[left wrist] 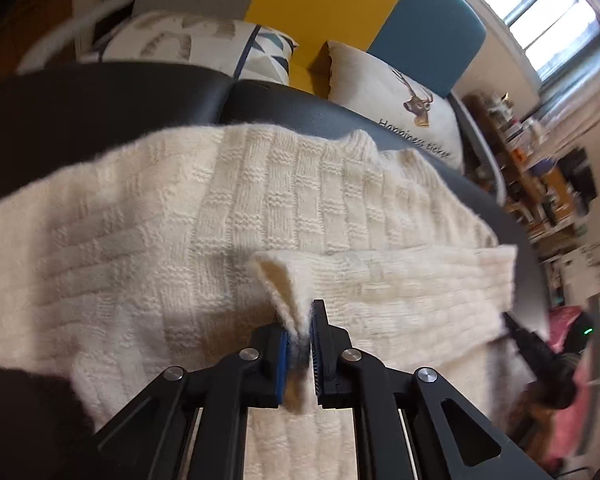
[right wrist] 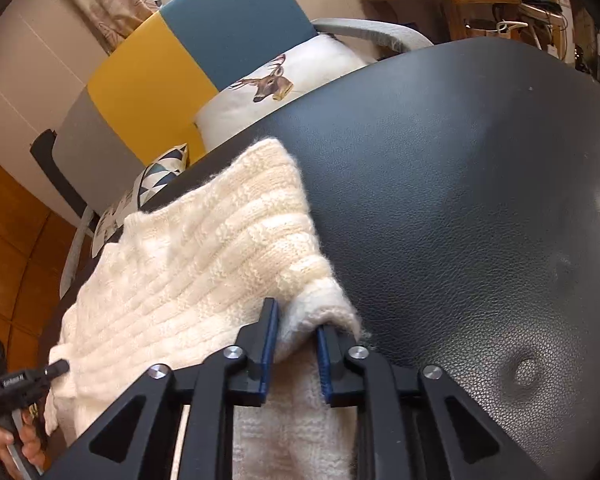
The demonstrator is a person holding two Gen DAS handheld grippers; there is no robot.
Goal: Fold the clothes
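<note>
A cream knitted sweater (left wrist: 260,200) lies spread on a black leather surface (left wrist: 100,100). In the left wrist view my left gripper (left wrist: 300,320) is shut on a raised fold of the knit near the sweater's lower edge. The right wrist view has my right gripper (right wrist: 296,318) closed on a bunched corner of the sweater (right wrist: 204,248) at its right side, with both pads against the wool. The sweater's far end reaches the back edge of the leather (right wrist: 460,200). Each gripper appears small at the edge of the other's view; a hand (right wrist: 24,448) holds the left one.
Behind the leather surface stands a yellow and blue chair (right wrist: 188,40) with a deer-print pillow (right wrist: 268,84) and a triangle-print pillow (left wrist: 268,52). A wooden desk (right wrist: 440,0) crowded with small items is at the back right. Bare leather stretches to the sweater's right.
</note>
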